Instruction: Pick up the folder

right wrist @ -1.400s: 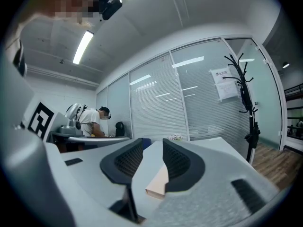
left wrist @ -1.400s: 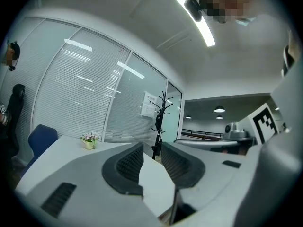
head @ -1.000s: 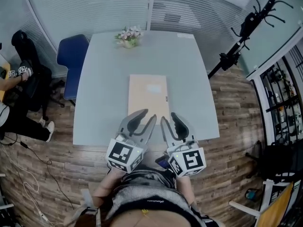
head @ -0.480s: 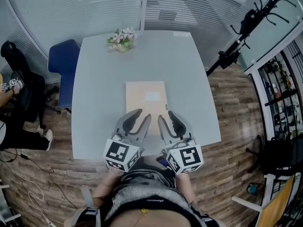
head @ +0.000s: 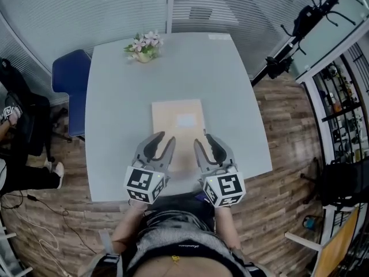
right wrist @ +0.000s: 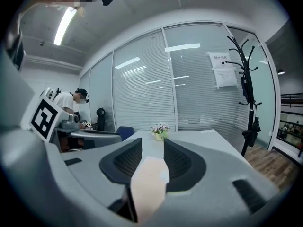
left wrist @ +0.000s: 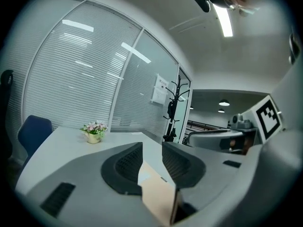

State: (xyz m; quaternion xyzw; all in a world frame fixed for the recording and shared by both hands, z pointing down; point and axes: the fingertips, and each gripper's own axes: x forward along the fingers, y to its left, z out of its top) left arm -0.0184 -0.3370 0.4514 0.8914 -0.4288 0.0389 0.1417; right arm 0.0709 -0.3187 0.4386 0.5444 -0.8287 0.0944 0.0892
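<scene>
The folder (head: 177,120) lies mid-table (head: 115,120), the flowerpot (head: 143,47) at its far edge, a chair (head: 66,77) beside its left side.

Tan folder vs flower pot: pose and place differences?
The tan rectangular folder lies flat; the small pot of pink flowers stands upright. The folder sits mid-table toward the near edge; the pot sits at the far edge, left of centre. Both rest on the pale grey table.

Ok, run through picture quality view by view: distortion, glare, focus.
Head view: heavy fisheye bows the table edges; even light, folder sharp. Left gripper view: dark round vignette, ceiling lamp blown out, folder up close soft. Right gripper view: same vignette, lamp reflections streak the glass wall, folder blurred.
</scene>
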